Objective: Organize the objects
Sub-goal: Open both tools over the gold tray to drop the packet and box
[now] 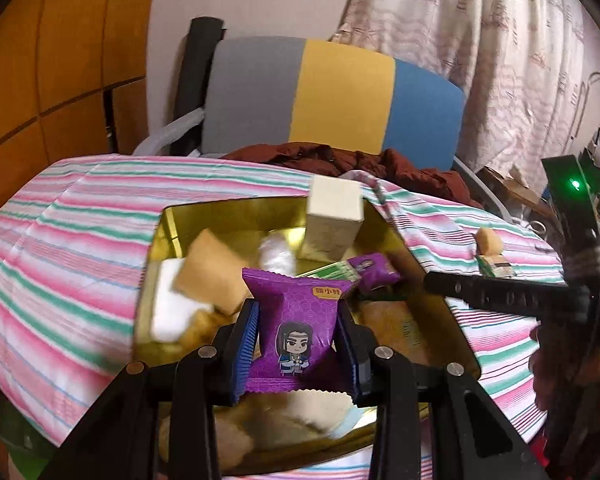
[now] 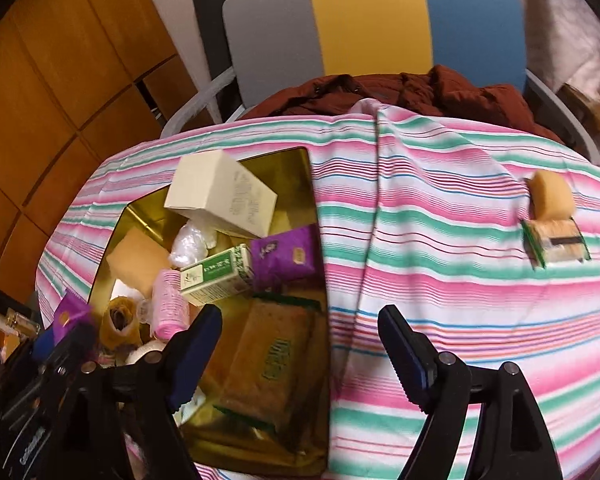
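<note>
The left gripper (image 1: pixel 298 334) grips a purple snack packet (image 1: pixel 296 320) over the gold tin (image 2: pixel 300 168), while the right gripper (image 2: pixel 300 344) hangs with fingers apart

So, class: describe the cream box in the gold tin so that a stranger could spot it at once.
Find the gold tin on the striped cloth. At its far end, nearest the chair, the cream box leans on the other items. It is the only plain pale carton there; its neighbours are purple, green or pink.
</note>
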